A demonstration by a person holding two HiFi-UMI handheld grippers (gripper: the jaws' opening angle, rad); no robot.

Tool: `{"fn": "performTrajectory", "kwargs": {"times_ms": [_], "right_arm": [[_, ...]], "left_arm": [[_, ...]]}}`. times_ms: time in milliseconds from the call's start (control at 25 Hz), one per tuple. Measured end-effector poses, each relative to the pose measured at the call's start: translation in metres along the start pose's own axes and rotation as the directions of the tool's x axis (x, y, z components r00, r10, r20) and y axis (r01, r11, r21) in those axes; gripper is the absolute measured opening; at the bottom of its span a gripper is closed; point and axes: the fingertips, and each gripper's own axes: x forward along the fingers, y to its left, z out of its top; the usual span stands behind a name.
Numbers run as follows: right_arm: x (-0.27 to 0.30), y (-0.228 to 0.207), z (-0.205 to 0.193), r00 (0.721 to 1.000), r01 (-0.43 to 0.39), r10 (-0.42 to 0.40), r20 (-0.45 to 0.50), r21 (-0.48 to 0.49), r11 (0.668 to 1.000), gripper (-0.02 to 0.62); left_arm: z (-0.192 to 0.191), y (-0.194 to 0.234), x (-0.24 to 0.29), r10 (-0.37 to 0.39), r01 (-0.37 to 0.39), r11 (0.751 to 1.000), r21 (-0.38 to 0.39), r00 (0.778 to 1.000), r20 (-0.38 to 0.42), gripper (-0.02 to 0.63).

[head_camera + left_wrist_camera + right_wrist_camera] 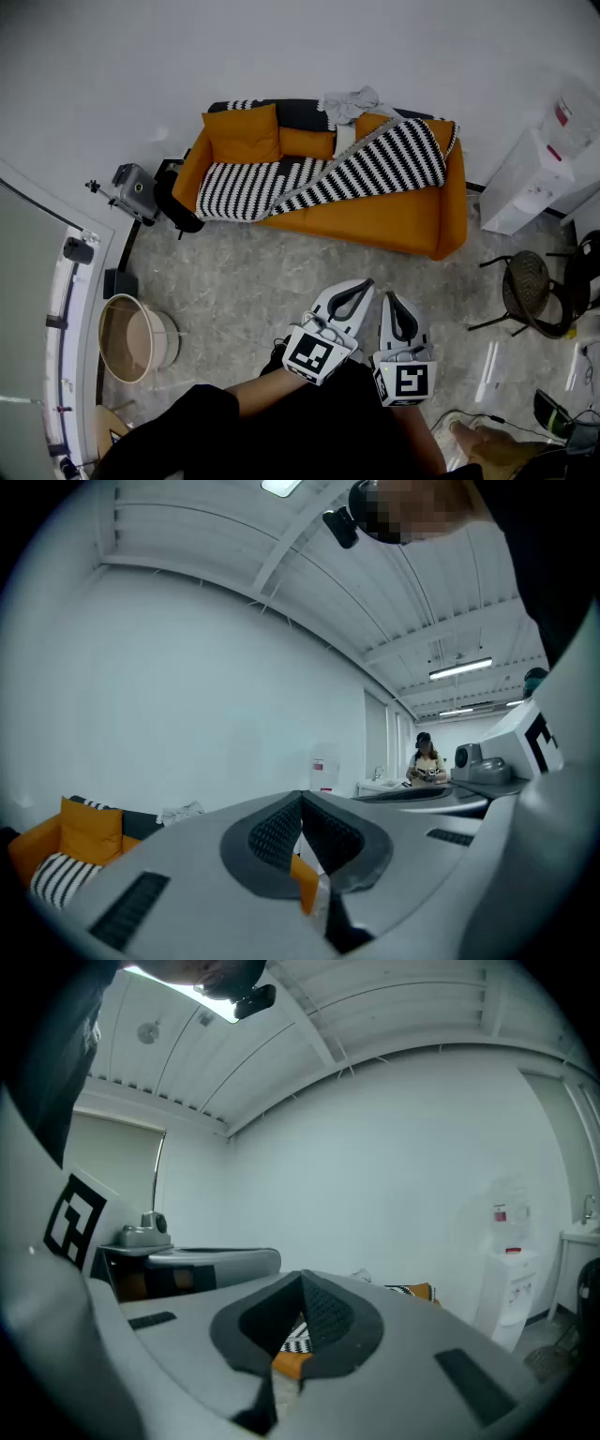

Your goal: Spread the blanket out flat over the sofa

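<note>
The blanket point(375, 164) reads as soft, nubbly knit cloth, fully matt. The sofa point(394, 223) under it has smooth upholstery with a faint sheen. The floor point(244, 281) is polished, stone-look tile that catches the light. The left gripper point(366, 283) and right gripper point(387, 296) have matt pale plastic shells and dark, finely ribbed pads point(277, 834).

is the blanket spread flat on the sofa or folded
Folded, not flat: the blanket lies doubled over diagonally across the sofa seat.

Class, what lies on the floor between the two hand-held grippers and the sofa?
Nothing: bare marbled floor separates them from the sofa, as the head view shows.
</note>
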Motion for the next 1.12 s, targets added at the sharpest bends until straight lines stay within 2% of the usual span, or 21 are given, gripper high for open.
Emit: {"fn": "performTrajectory", "kwargs": {"times_ms": [160,360,640,760,920,1120], "right_arm": [[-0.004,-0.005,0.002,1.0,0.001,0.0,0.012,-0.036,0.999,0.035],[-0.006,-0.035,-0.003,0.996,0.051,-0.06,0.059,0.149,0.988,0.037],[0.012,-0.084,-0.032,0.986,0.164,-0.165,-0.013,0.208,0.964,0.038],[0.034,-0.101,-0.044,0.976,0.212,-0.203,-0.076,0.145,0.966,0.038],[0.079,-0.129,-0.053,0.973,0.218,-0.2,-0.117,0.158,0.963,0.038],[0.166,-0.152,-0.043,0.98,0.15,-0.126,-0.153,0.153,0.977,0.038]], "left_arm": [[-0.007,-0.01,0.0,0.004,-0.004,1.0,-0.029,1.0,0.01,0.014],[-0.012,-0.001,0.004,-0.023,0.024,0.997,-0.07,1.0,0.011,0.014],[-0.029,0.034,0.042,-0.064,0.063,0.994,-0.088,0.998,-0.009,0.014],[-0.037,0.052,0.077,-0.097,0.095,0.988,-0.119,0.995,-0.016,0.014],[-0.047,0.081,0.133,-0.14,0.133,0.978,-0.16,0.99,-0.031,0.014],[-0.035,0.134,0.194,-0.2,0.191,0.963,-0.191,0.979,-0.027,0.014]]}}
